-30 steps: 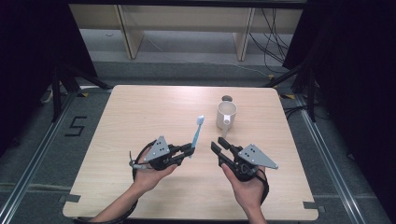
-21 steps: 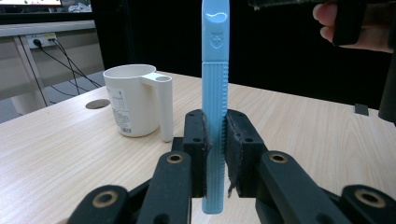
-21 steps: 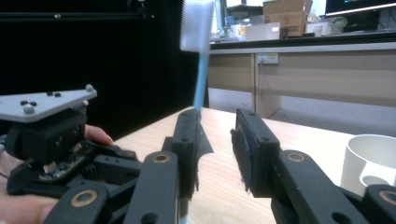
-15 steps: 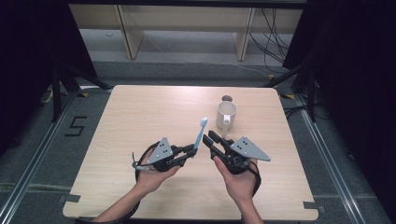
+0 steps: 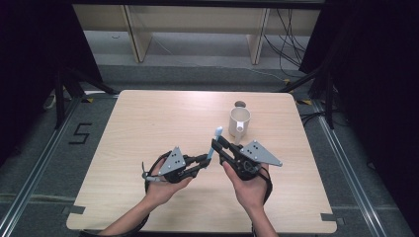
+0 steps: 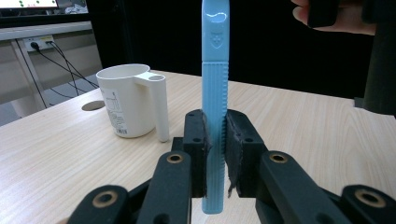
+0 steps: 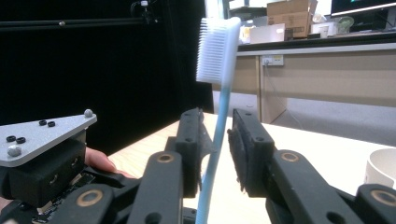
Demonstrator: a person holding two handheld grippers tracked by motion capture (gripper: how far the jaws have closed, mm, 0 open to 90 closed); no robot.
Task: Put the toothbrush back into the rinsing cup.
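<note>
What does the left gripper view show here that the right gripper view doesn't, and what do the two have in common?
Left gripper view: the blue toothbrush handle clamped between the left gripper pads, and the whole white mug with its handle.

Right gripper view: the white bristle head, the right gripper jaws, just closing, around the brush's neck with a gap showing, and the left gripper's grey plate.

Both: the upright toothbrush, the wooden table.

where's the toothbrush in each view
high view: toothbrush at table centre, slanting up between the two grippers.
left gripper view: upright blue handle in the middle, clamped by that gripper's pads.
right gripper view: centre, bristle head on top, stem between that gripper's jaws.
shared landmark: white mug.
</note>
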